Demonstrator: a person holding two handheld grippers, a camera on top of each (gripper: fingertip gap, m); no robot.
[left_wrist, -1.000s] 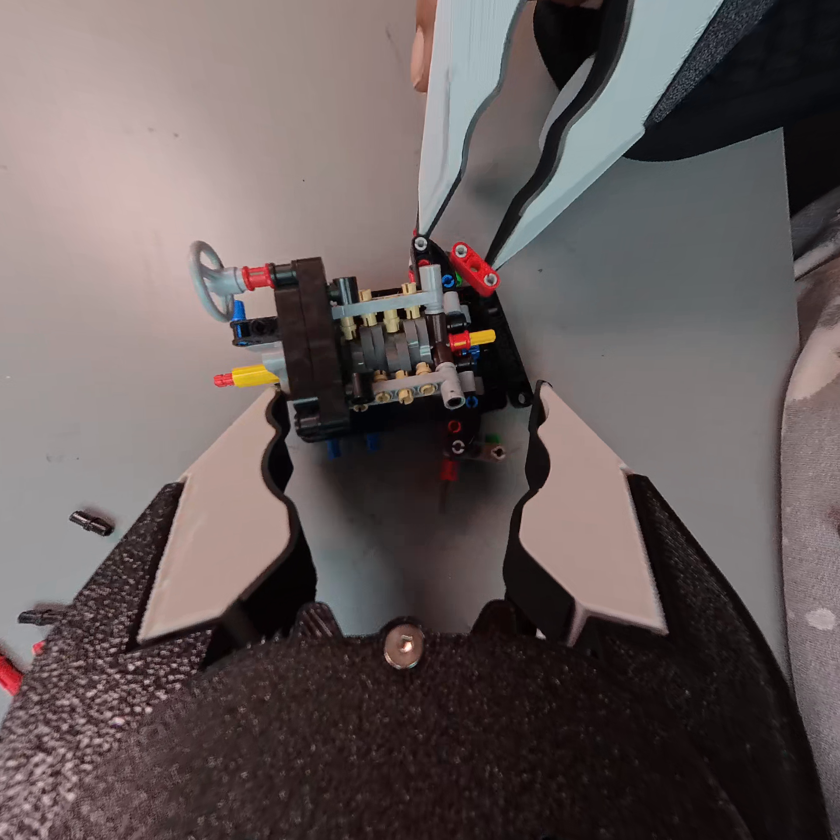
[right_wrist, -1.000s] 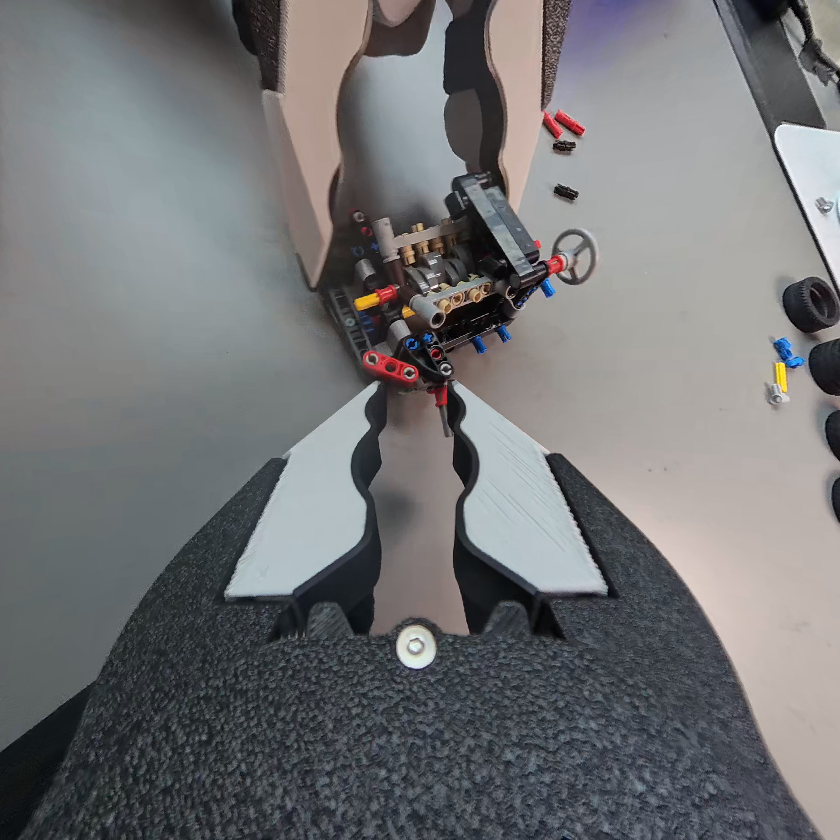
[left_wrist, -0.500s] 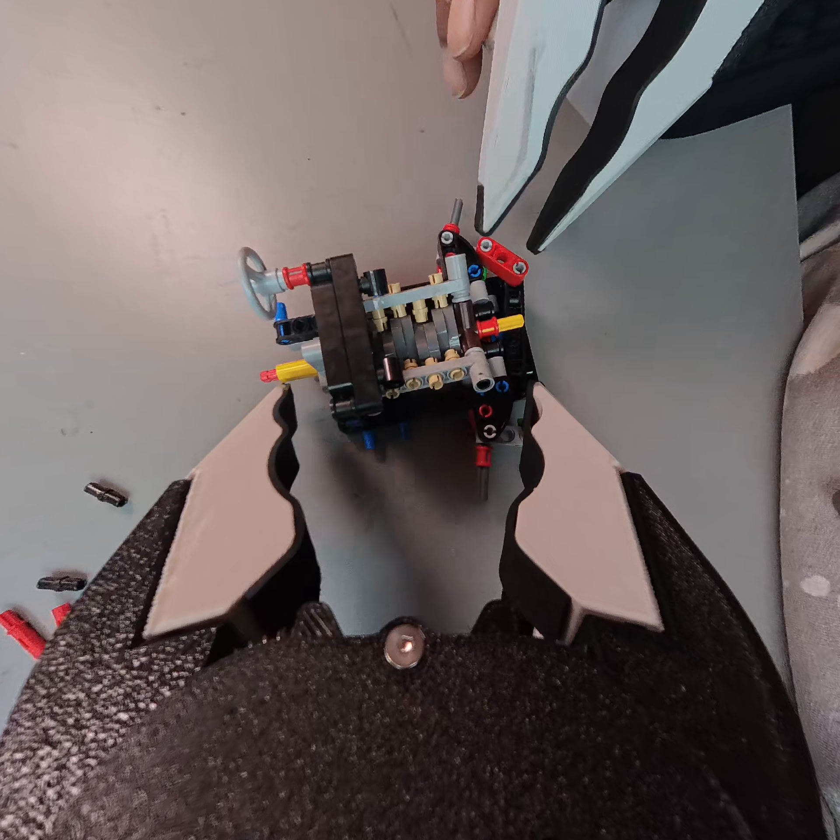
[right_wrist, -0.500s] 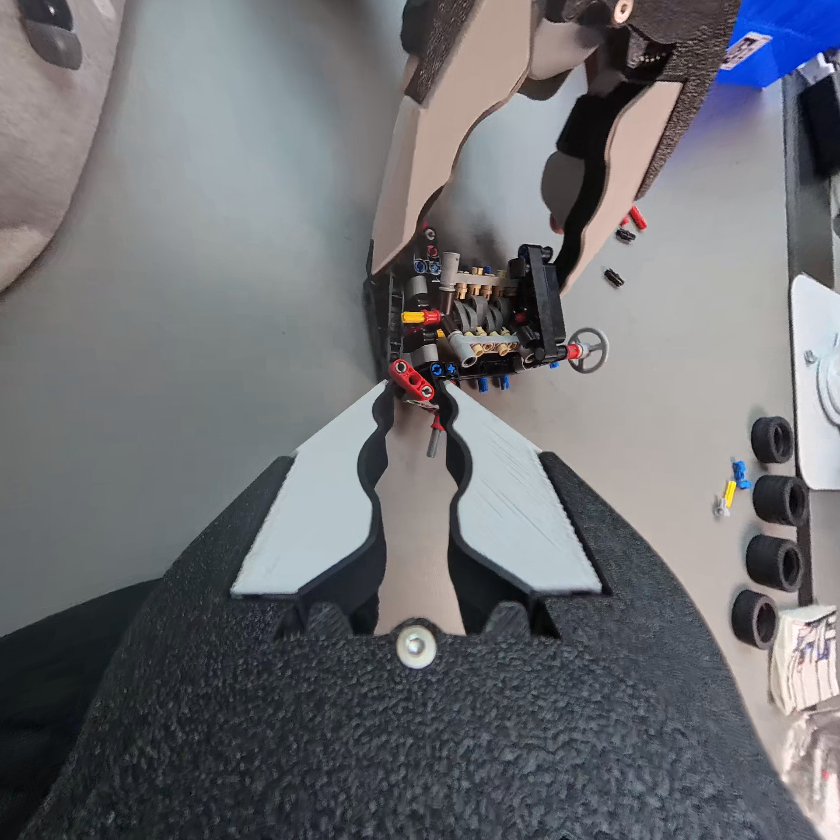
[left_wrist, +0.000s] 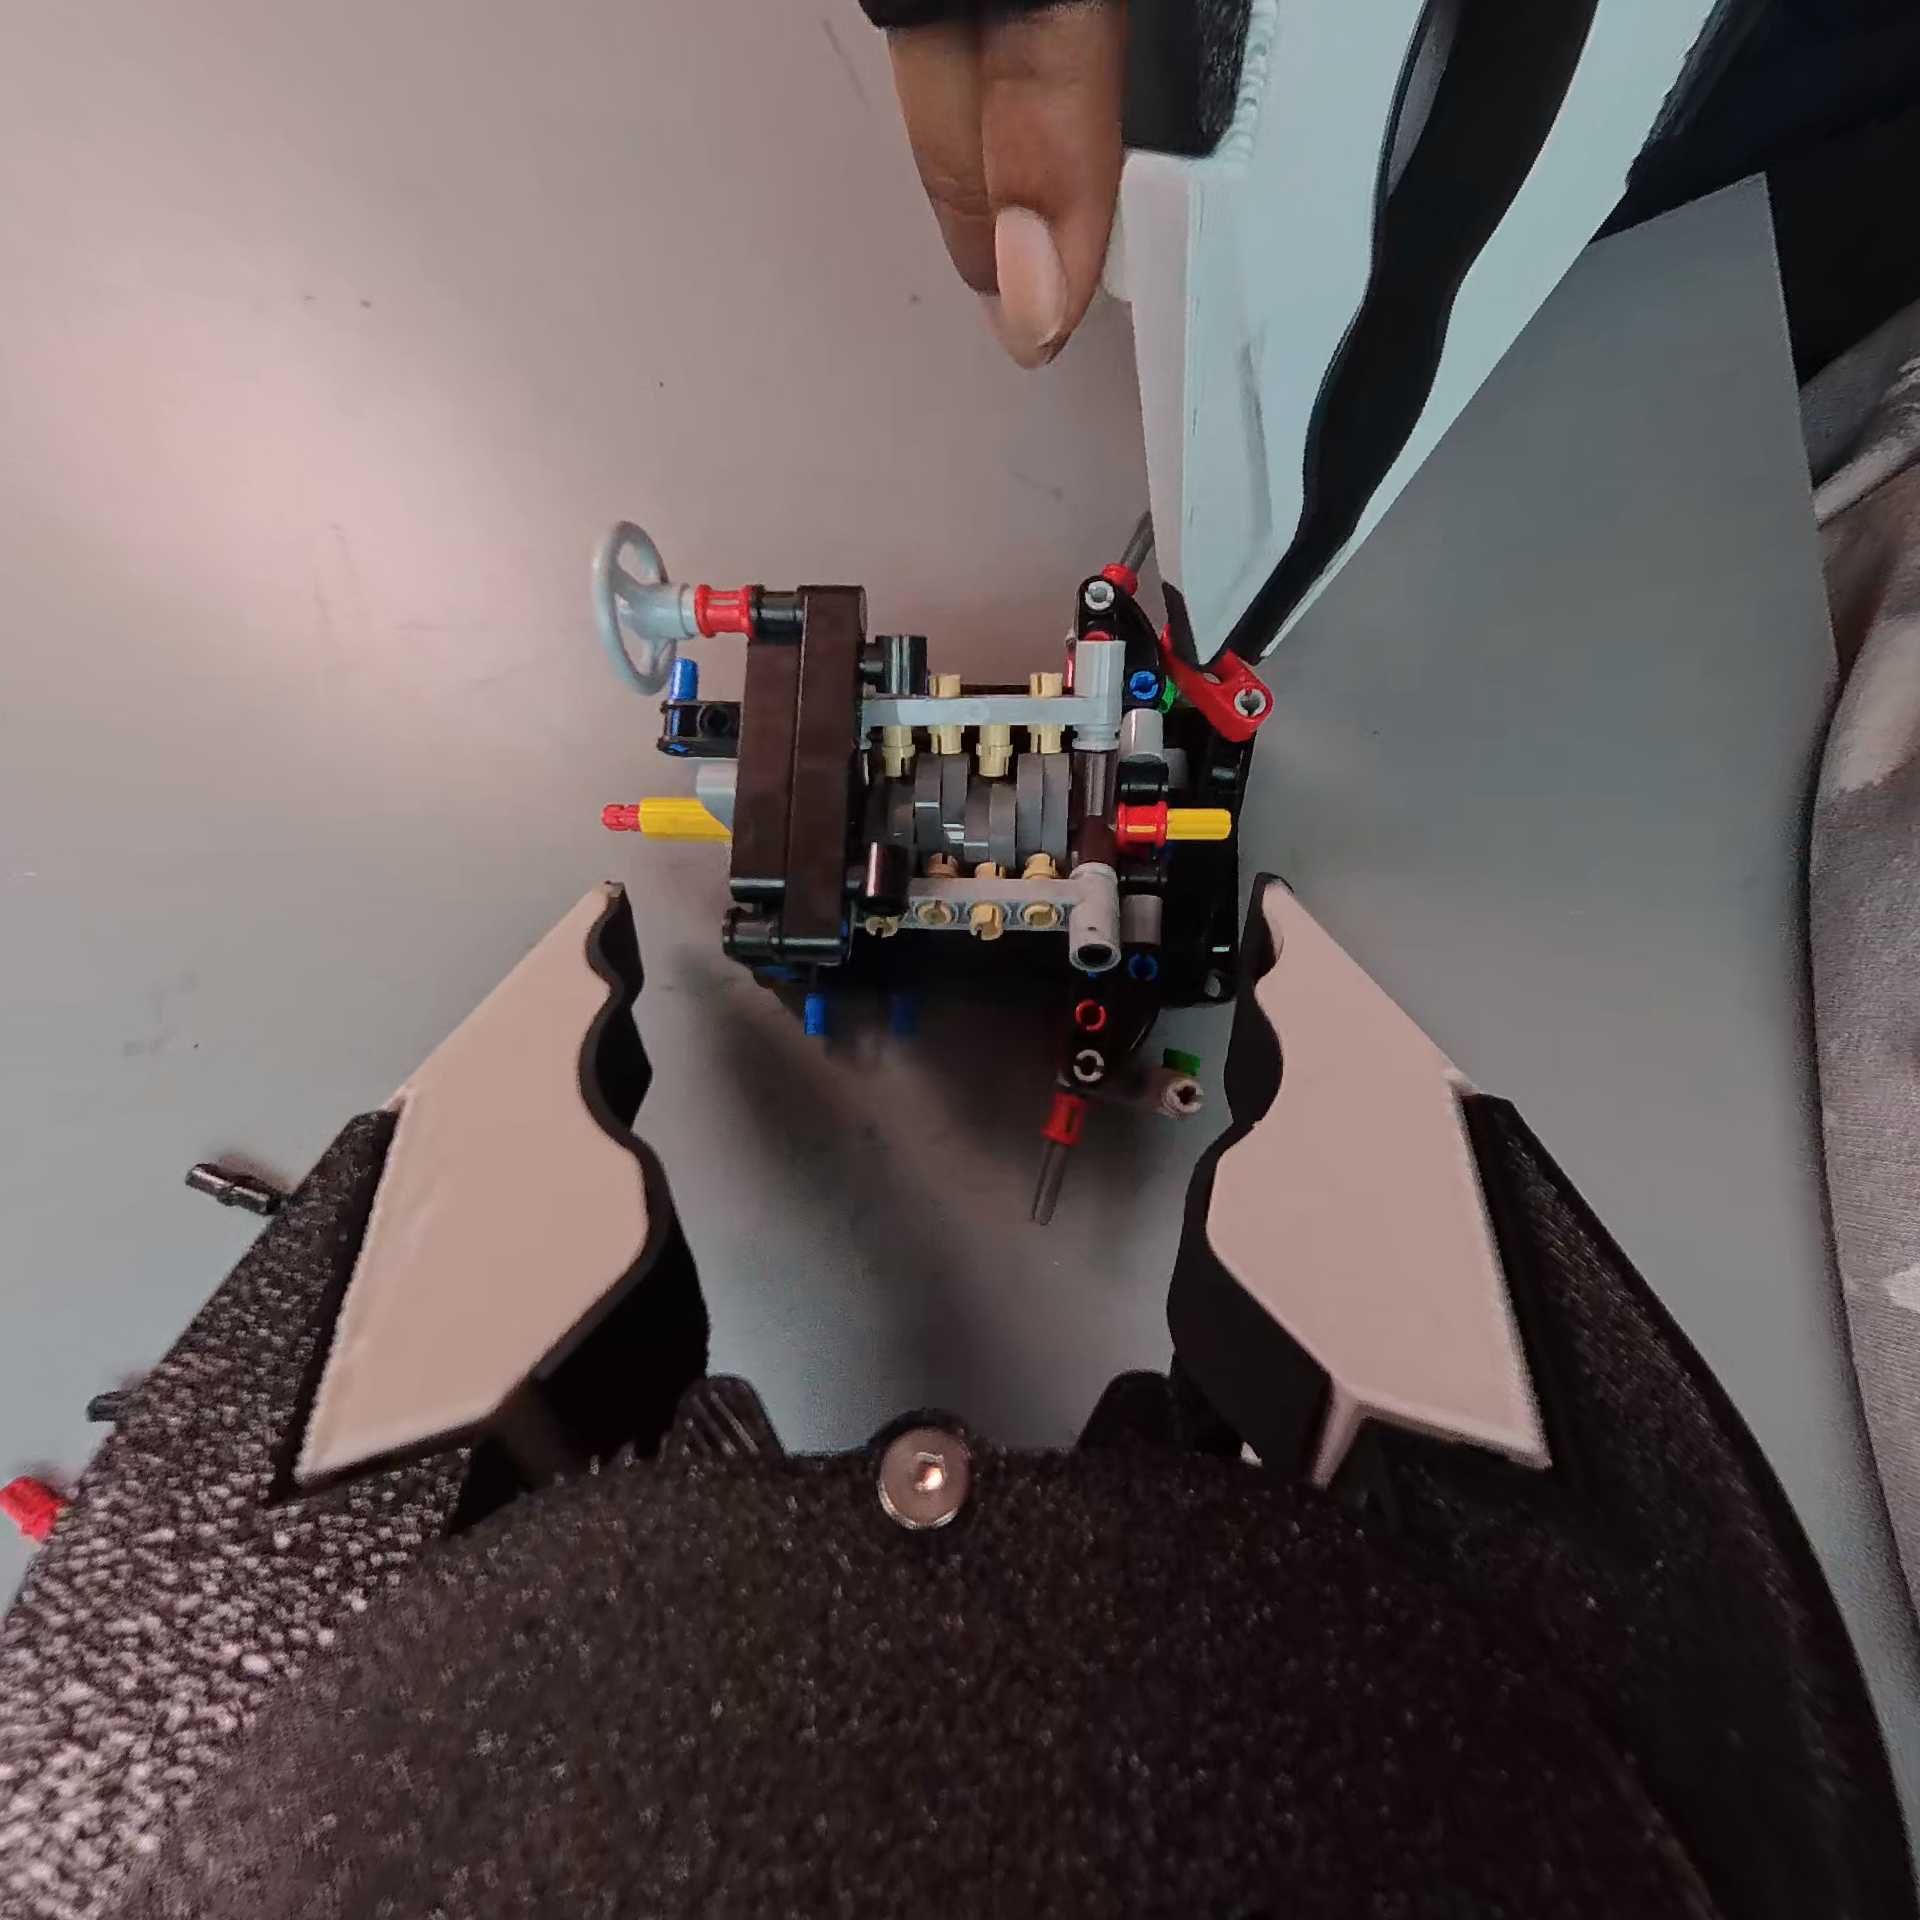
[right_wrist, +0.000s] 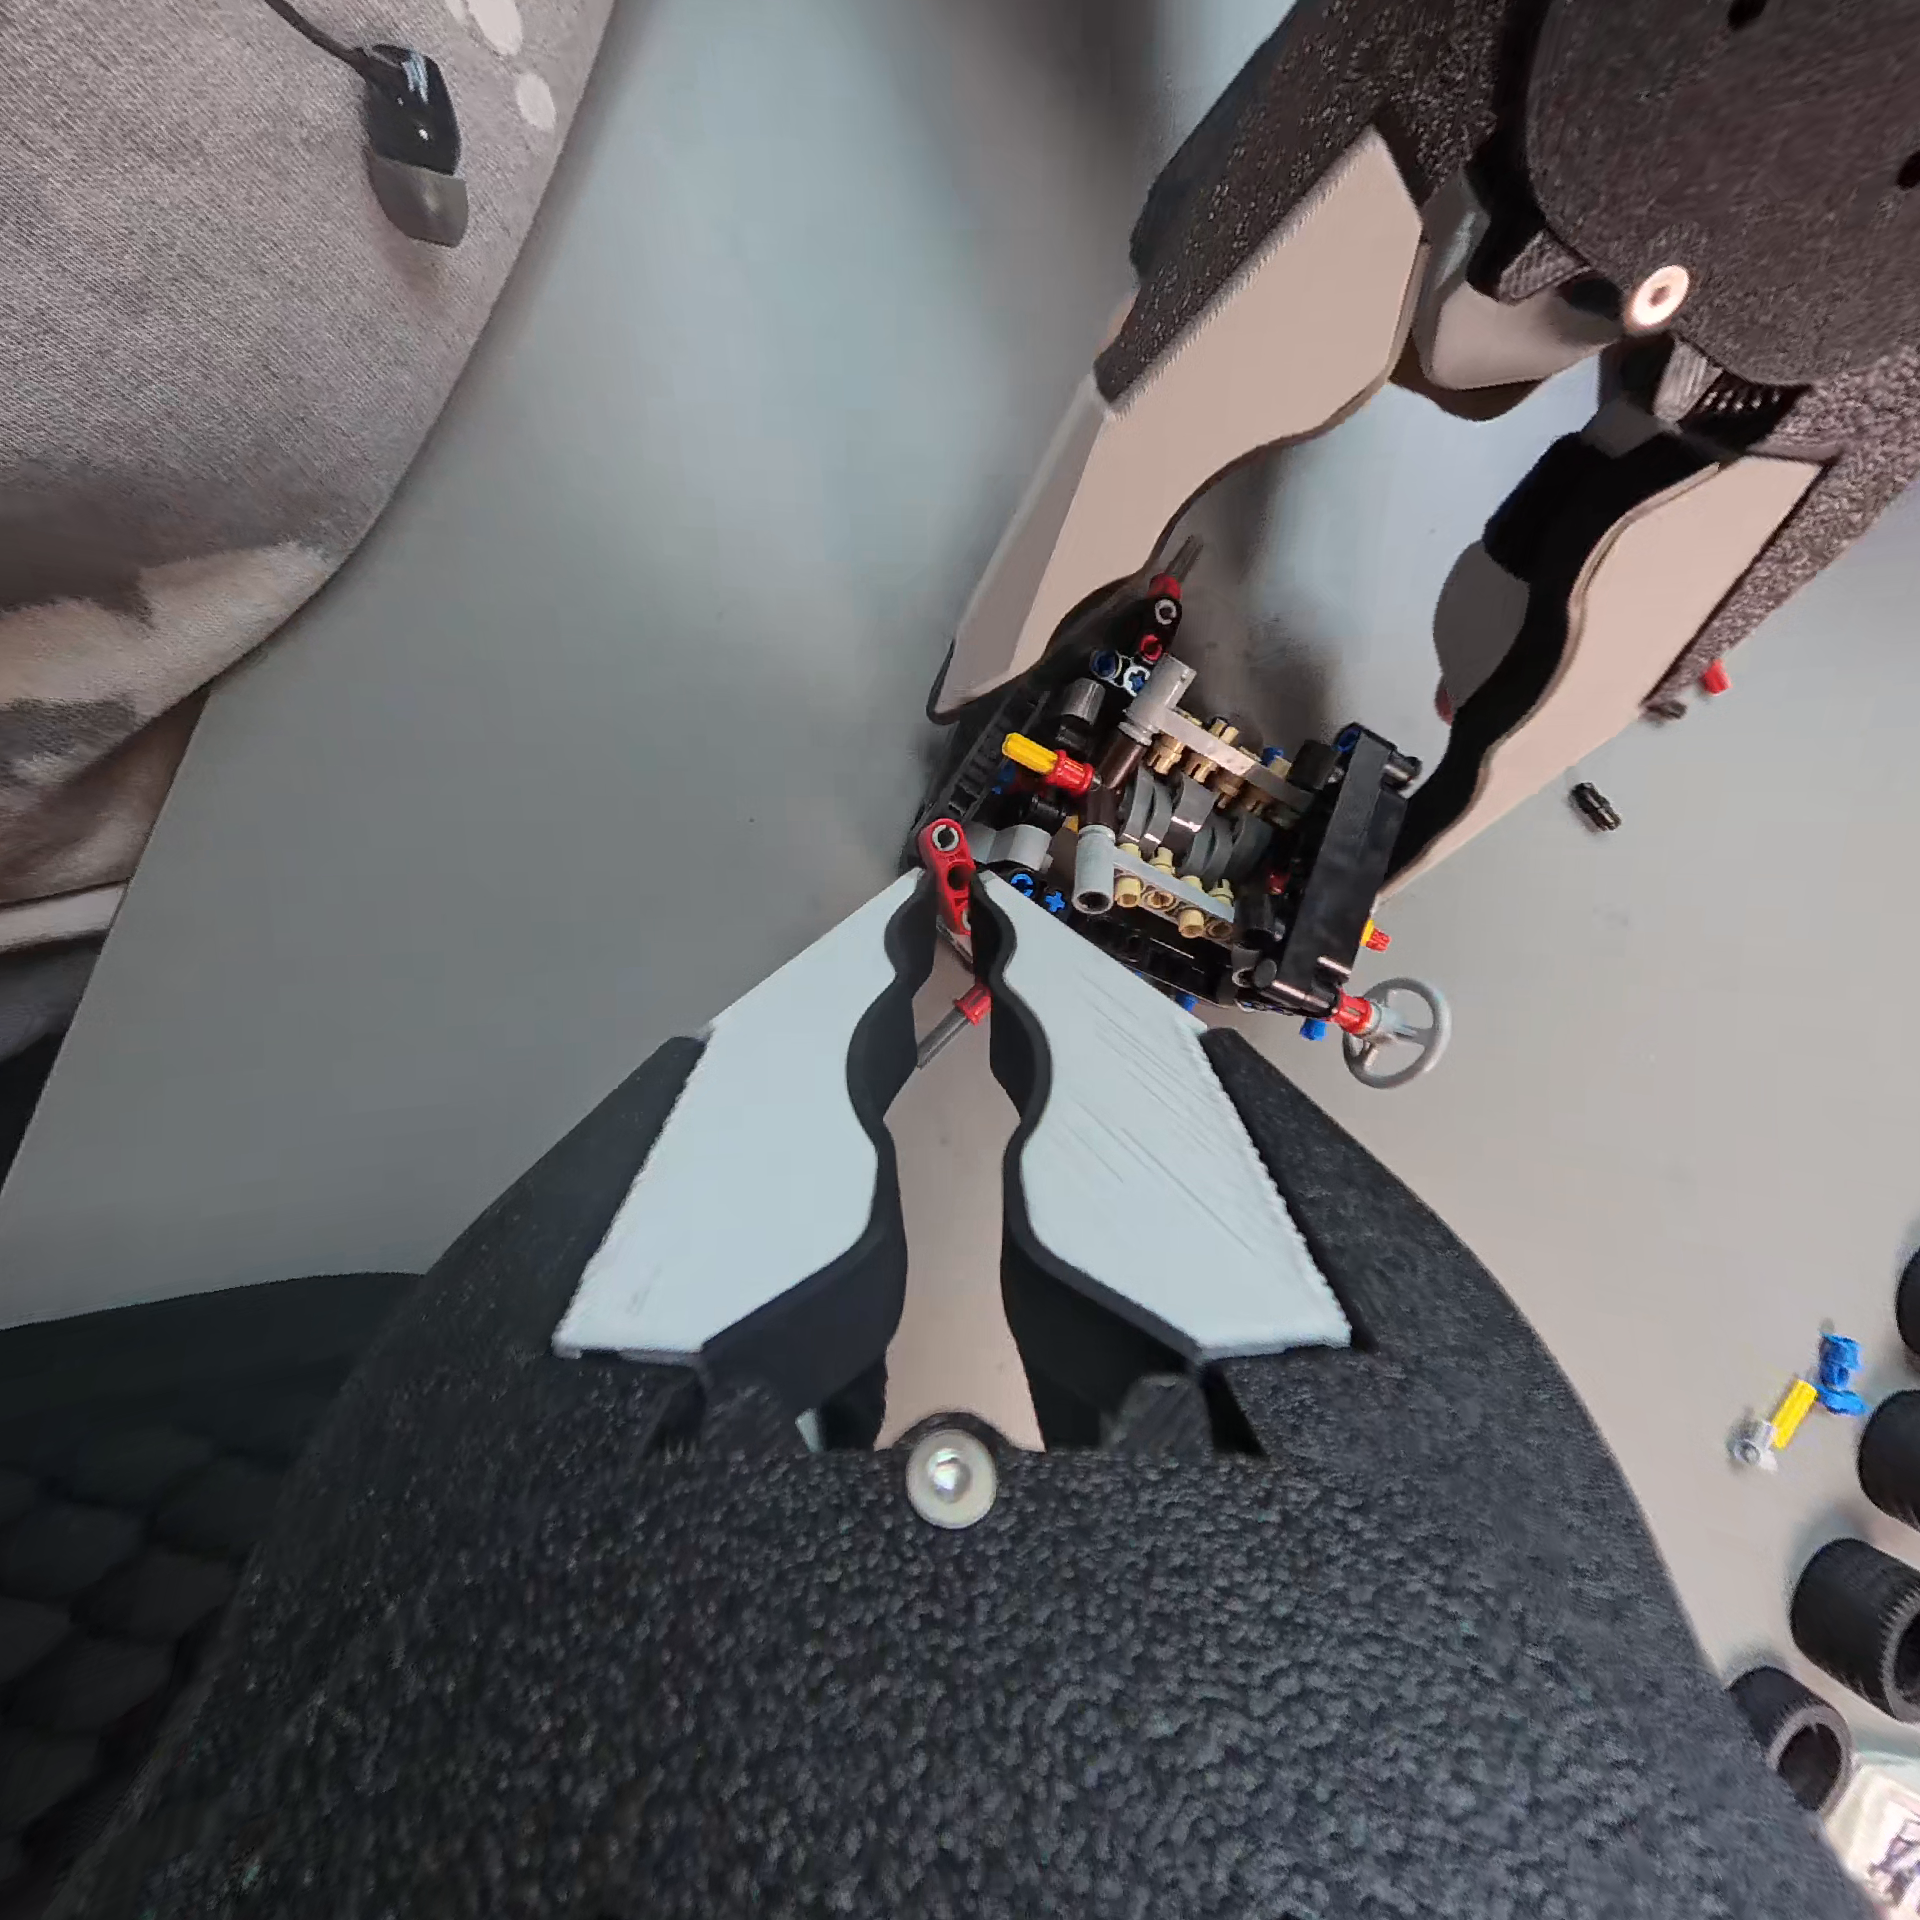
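Observation:
A small brick-built model (left_wrist: 966, 810) with a black frame, grey gears, tan pins and a grey steering wheel (left_wrist: 629, 608) sits on the grey table (left_wrist: 312, 416). My left gripper (left_wrist: 940, 899) is open and straddles the model; its right fingertip (left_wrist: 1262, 904) touches the black frame and its left fingertip stands clear. My right gripper (right_wrist: 951, 883) is shut on a short red beam (right_wrist: 948, 862) at the model's corner. That beam (left_wrist: 1226, 696) shows in the left wrist view too, under the pale right fingers (left_wrist: 1216, 468). The left gripper's tan fingers (right_wrist: 1143, 499) flank the model (right_wrist: 1195, 831).
Several black tyres (right_wrist: 1860, 1621) and loose blue and yellow pins (right_wrist: 1797, 1403) lie to the right. Black pins (right_wrist: 1595, 805) (left_wrist: 223, 1184) and a red pin (left_wrist: 21, 1507) lie loose. Grey clothing (right_wrist: 208, 364) is beyond the table edge. A person's fingers (left_wrist: 1008, 208) hold the right gripper. Spacing between my two grippers at the tips: around 5 cm. My right tips are about 25 cm from the red pin (left_wrist: 21, 1507), my left tips only 15 cm. My right wrist view (right_wrist: 1696, 712) looks at it from another angle.
My right gripper has swung round the model's corner and narrowed from a wider gap onto the red beam. The model has shifted slightly between the left fingers, which stay open.

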